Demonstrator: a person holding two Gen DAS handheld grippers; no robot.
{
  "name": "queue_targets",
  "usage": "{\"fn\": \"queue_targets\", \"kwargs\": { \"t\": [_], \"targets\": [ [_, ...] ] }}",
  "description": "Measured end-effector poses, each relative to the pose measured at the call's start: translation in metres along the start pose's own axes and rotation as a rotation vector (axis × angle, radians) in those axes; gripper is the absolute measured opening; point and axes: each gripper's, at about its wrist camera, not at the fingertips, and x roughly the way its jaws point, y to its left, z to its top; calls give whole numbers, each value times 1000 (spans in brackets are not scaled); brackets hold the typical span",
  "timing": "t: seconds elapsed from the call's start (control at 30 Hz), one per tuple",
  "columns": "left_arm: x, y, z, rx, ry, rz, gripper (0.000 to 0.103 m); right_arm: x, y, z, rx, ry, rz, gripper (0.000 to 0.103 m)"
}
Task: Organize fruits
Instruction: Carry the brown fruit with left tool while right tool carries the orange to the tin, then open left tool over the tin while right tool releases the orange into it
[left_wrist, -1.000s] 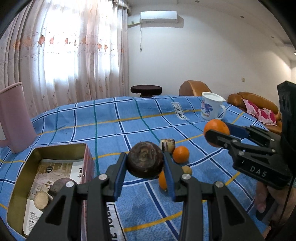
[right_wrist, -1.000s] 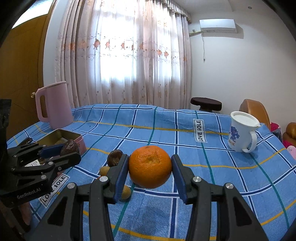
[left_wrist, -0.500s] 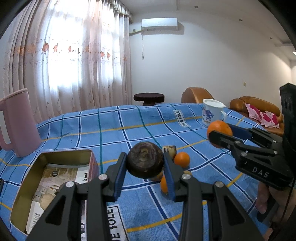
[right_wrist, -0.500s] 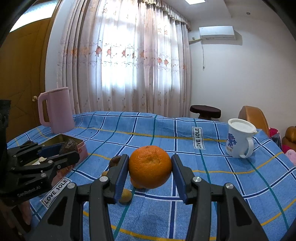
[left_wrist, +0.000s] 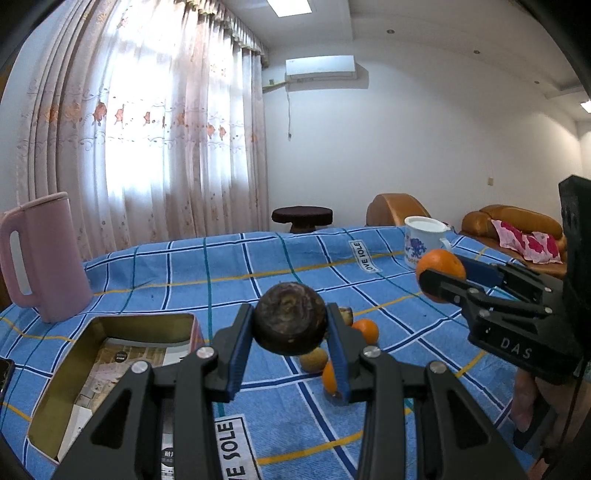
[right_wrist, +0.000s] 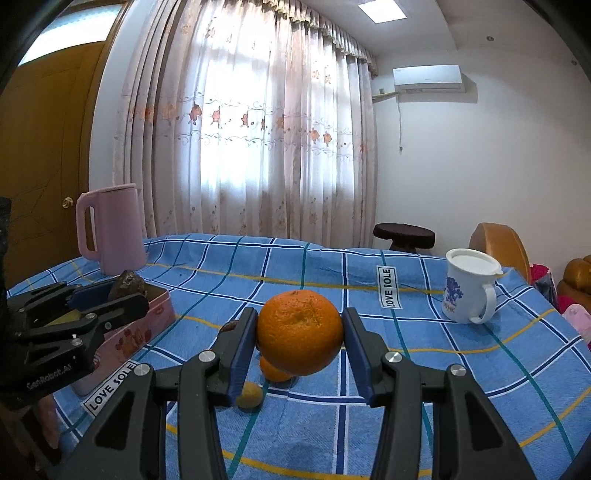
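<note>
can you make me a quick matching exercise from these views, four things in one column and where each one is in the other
Column 1:
1. large orange
2. dark brown fruit
3. pink jug
4. white mug

Column 2:
a. held in the left gripper
b. standing on the cloth behind the tin box
c. held in the right gripper
d. standing on the cloth at the far right

Pairs: 1-c, 2-a, 3-b, 4-d
</note>
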Motion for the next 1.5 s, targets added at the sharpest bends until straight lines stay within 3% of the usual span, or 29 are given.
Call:
{"fn": "queue_targets", "kwargs": {
  "t": [0.33,0.63,0.9,1.17,1.5],
  "targets": [
    [1,7,-2,-27,32,-47,40,3,15,0,-15,33,-3,49],
    [-10,29,-3,-64,66,-80,40,13,41,1,13,67,47,49],
    [-26,82,0,-106,102,2,40,32,89,15,12,91,193,49],
    [-36,137,-6,-150,149,111,40,43,156,19,-74,116,337,49],
    [-30,169,-25,-196,217,162,40,65,206,2,-170,234,423,49]
  ]
}}
